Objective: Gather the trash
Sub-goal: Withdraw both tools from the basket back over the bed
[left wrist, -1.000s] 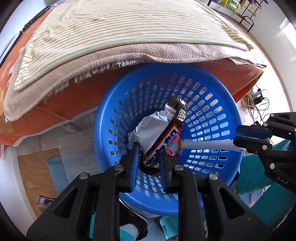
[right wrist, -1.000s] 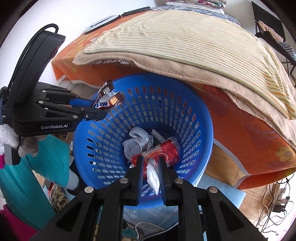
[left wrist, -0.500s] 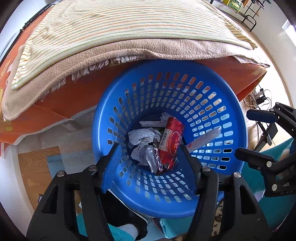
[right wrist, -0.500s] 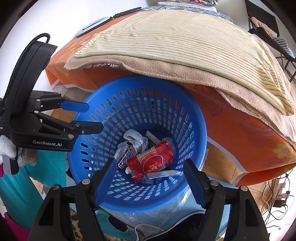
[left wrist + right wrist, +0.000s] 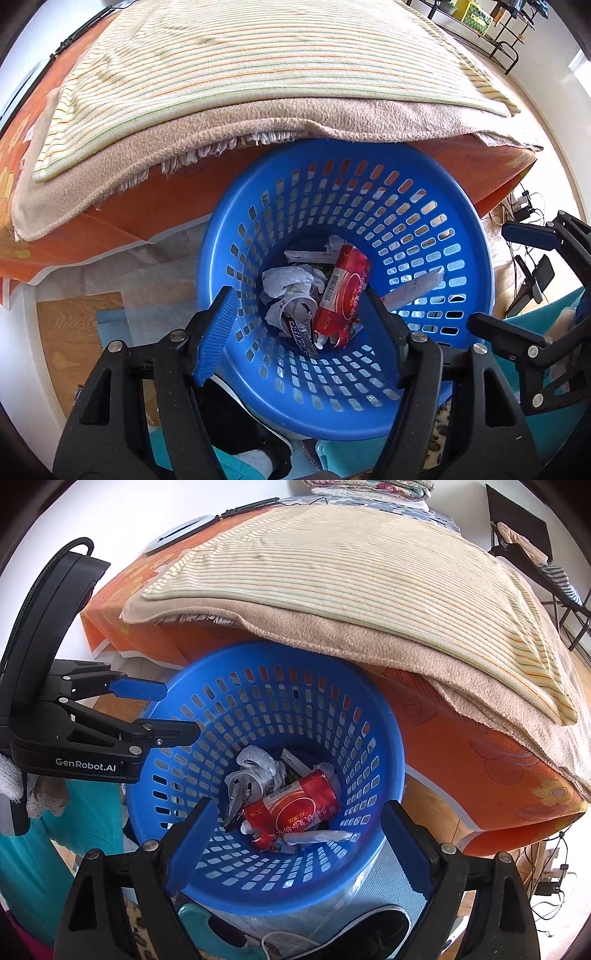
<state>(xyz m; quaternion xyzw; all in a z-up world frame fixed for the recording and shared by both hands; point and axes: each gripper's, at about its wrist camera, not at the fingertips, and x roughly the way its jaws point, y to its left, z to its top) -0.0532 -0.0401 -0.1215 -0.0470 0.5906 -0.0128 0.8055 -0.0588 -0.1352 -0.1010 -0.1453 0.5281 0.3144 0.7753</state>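
With both the left gripper [image 5: 301, 332] and right gripper [image 5: 295, 843] spread wide and empty above the blue basket [image 5: 476, 236], better to lift straight up, clear of the red packet [image 5: 295, 812] below.

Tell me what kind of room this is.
Most likely a bedroom in a home. A bed with an orange sheet and a striped blanket fills the background, a blue basket of wrappers sits beside it, and a charger with cables lies on the floor.
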